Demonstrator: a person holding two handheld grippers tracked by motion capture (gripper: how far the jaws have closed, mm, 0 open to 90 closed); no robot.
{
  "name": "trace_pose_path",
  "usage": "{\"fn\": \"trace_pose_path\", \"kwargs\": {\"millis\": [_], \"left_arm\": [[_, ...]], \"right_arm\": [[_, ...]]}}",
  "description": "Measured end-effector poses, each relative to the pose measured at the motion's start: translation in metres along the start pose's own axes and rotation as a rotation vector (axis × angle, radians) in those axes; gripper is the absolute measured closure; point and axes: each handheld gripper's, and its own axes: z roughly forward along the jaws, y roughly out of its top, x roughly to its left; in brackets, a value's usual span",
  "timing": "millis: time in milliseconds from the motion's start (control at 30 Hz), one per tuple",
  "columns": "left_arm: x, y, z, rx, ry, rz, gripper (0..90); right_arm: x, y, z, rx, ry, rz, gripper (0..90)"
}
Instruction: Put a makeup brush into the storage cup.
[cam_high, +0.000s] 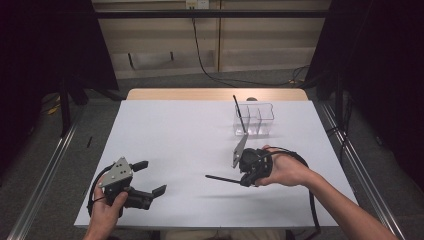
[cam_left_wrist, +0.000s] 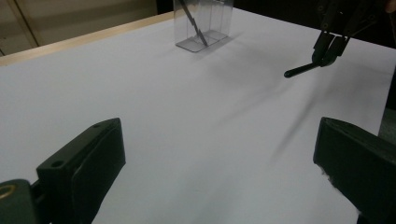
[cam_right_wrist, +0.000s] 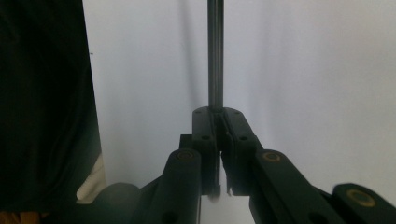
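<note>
white table, one black stick in hand

white table carries a clear divided holder with one stick already leaning inside. right gripper fingers are clamped on a thin black stick, held above the table; next, tip it upright over the holder. left gripper fingers are spread wide, idle.

A thin black rod hangs level above the white table. One end's pinched; the other points left.
</note>
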Motion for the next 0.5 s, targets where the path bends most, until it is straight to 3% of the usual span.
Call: {"fn": "trace_pose_path", "kwargs": {"millis": [133,200,433,500], "left_arm": [[-0.003,0.008,0.003,0.008,-0.040,0.011,2.0],[-0.005,0.013,0.006,0.031,-0.080,0.014,2.6],[-0.008,0.025,0.017,0.076,-0.124,0.053,2.4],[-0.010,0.027,0.022,0.078,-0.144,0.044,3.1]], "right_arm": [[0.001,0.004,0.000,0.016,0.002,-0.021,84.6],[0.000,0.005,0.000,0.025,0.008,-0.020,84.6],[0.001,0.006,0.001,0.037,0.005,-0.030,84.6],[0.001,0.006,0.002,0.033,0.005,-0.031,84.6]]}}
